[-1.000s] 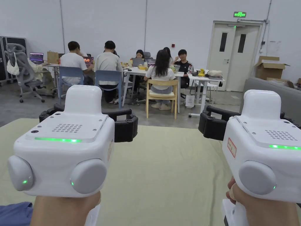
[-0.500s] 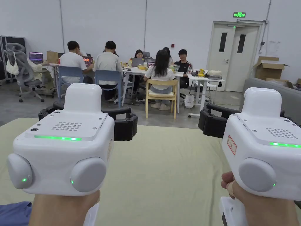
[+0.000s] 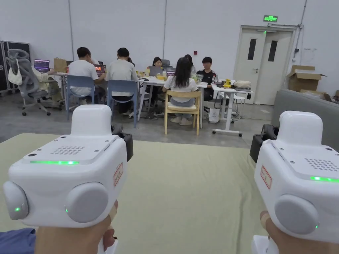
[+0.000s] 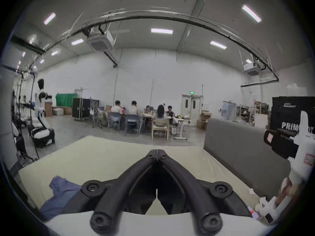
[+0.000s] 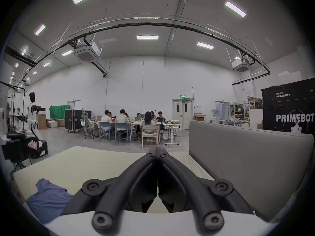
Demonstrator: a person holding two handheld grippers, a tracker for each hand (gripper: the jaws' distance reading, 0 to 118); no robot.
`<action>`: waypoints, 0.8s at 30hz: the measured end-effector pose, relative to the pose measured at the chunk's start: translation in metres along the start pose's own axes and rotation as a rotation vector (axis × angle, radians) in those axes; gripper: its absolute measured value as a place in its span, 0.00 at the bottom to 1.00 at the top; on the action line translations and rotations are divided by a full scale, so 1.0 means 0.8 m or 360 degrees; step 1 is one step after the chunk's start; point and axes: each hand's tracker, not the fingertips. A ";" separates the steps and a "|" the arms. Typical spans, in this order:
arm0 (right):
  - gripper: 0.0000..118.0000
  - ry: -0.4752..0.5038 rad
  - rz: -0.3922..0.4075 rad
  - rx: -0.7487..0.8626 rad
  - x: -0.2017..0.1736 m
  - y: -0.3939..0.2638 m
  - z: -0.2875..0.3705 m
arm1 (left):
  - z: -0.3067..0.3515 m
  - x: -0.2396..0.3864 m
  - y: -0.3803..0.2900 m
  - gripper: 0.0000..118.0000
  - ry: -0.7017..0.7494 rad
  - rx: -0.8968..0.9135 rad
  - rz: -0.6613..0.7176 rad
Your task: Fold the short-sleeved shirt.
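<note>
Shirt (image 5: 48, 200), blue and crumpled, lies unfolded at our near-left on the pale mat (image 3: 185, 185); left gripper (image 4: 156, 154) and right gripper (image 5: 157, 152), jaws pressed together and empty, must open and reach it.

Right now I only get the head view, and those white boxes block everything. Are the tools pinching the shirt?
Observer: No. In the left gripper view the left tool has its jaws closed together on nothing, above the pale sheet.
Operator: And the other one?
Observer: The right tool is likewise closed and empty.
Operator: So where is the shirt?
Observer: The blue shirt lies crumpled on the sheet, down to the left of both tools, untouched.
</note>
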 end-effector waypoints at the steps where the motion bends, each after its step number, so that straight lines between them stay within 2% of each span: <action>1: 0.02 -0.0008 0.0004 0.0015 0.006 -0.010 0.001 | -0.001 0.002 -0.002 0.00 0.0018 0.0002 -0.0025; 3: 0.02 -0.0015 0.0003 0.0037 0.010 -0.010 0.002 | 0.006 0.006 -0.001 0.00 0.0057 0.0015 -0.0069; 6: 0.02 -0.0027 -0.0018 0.0029 0.008 -0.006 -0.006 | 0.017 -0.012 0.008 0.00 0.0048 0.0036 0.0005; 8: 0.02 -0.0015 -0.0030 0.0027 -0.002 -0.005 -0.011 | 0.025 -0.028 0.015 0.00 0.0088 0.0052 0.0026; 10: 0.02 0.0062 -0.0039 0.0018 -0.027 -0.006 -0.020 | 0.040 -0.055 0.024 0.00 0.0175 0.0078 0.0017; 13: 0.02 0.0289 -0.0057 -0.0007 -0.092 -0.008 -0.033 | 0.079 -0.095 0.038 0.00 0.0375 0.0121 -0.0043; 17: 0.02 0.0698 -0.0054 -0.0057 -0.213 -0.013 -0.031 | 0.136 -0.169 0.047 0.00 0.0728 0.0116 -0.0097; 20: 0.02 0.1146 -0.0072 -0.0107 -0.302 -0.022 -0.007 | 0.180 -0.210 0.048 0.00 0.1030 0.0071 -0.0184; 22: 0.02 0.1401 -0.0155 -0.0199 -0.345 -0.031 0.008 | 0.193 -0.231 0.044 0.00 0.1111 -0.0008 -0.0221; 24: 0.02 0.1381 -0.0198 -0.0261 -0.366 -0.040 0.016 | 0.192 -0.250 0.038 0.00 0.1100 -0.0065 -0.0233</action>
